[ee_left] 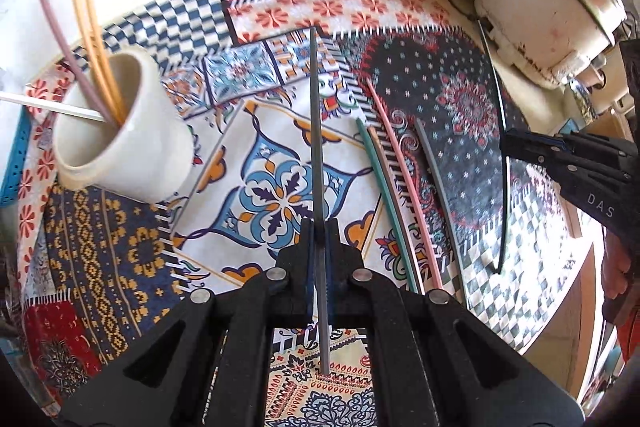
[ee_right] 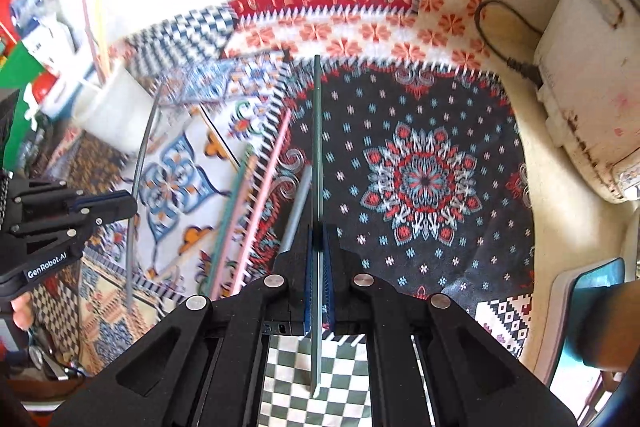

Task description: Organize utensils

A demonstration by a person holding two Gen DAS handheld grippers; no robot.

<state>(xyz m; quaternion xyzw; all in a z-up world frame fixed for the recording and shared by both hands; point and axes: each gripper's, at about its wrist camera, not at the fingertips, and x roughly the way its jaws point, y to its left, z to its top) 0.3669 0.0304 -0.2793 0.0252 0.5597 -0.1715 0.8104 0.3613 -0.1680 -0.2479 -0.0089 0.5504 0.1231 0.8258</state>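
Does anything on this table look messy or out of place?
Yes: several loose chopsticks lie scattered on the patterned cloth instead of standing in the white cup with the others.

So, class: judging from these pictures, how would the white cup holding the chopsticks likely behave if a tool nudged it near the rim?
The white cup looks thick-walled and probably ceramic, so likely heavy for its size and breakable. The yellow chopsticks stick out far above its rim and lean to one side, so a high nudge might tip it. On the patterned cloth it would probably drag rather than slide.
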